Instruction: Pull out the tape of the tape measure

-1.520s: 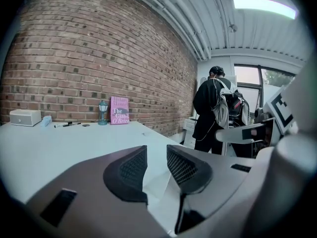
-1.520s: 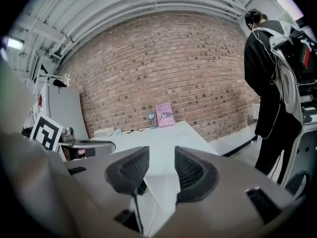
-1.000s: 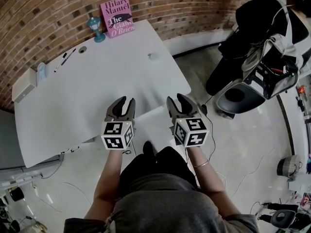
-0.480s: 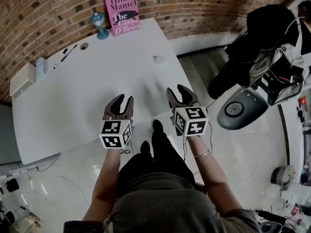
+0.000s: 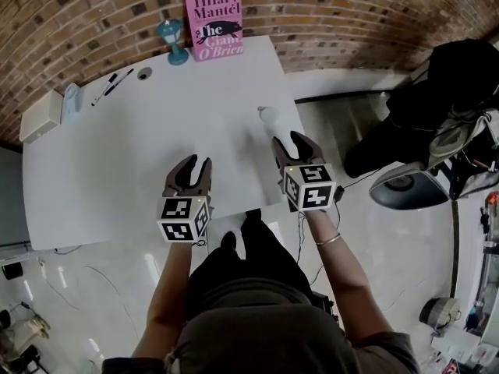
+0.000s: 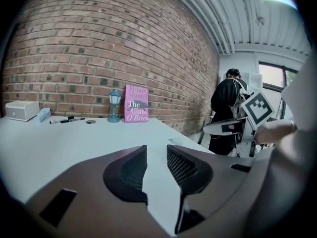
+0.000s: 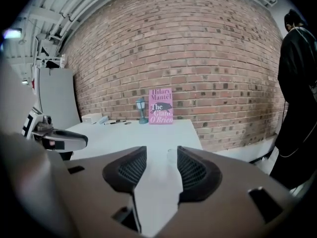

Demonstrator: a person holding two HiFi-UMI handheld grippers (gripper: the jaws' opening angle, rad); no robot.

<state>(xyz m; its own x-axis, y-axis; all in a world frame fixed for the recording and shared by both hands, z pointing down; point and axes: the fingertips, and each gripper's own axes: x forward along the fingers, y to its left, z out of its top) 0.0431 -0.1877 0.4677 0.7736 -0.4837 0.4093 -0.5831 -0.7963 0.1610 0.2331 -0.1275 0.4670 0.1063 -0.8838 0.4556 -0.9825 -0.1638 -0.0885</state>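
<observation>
A small pale rounded object [image 5: 267, 115], which may be the tape measure, lies near the right edge of the white table [image 5: 117, 154]; it is too small to tell more. My right gripper [image 5: 294, 142] hovers just short of it, and its jaws have just been opening, with nothing between them. In the right gripper view the object [image 7: 171, 155] shows beyond the gap of the gripper [image 7: 162, 150]. My left gripper [image 5: 192, 164] is open and empty over the table's front part. The left gripper view shows the gripper [image 6: 156, 150] and the object [image 6: 171, 141] far ahead.
A pink book [image 5: 214, 25] and a blue lantern figurine [image 5: 175, 39] stand against the brick wall. Pens [image 5: 109, 86] and a white box [image 5: 40, 117] lie at the back left. A black chair piled with clothes [image 5: 448, 92] stands to the right of the table.
Both grippers have moved forward from the table's front edge to over its top. The right one has come close to the small pale object, and its jaws stand wider.
</observation>
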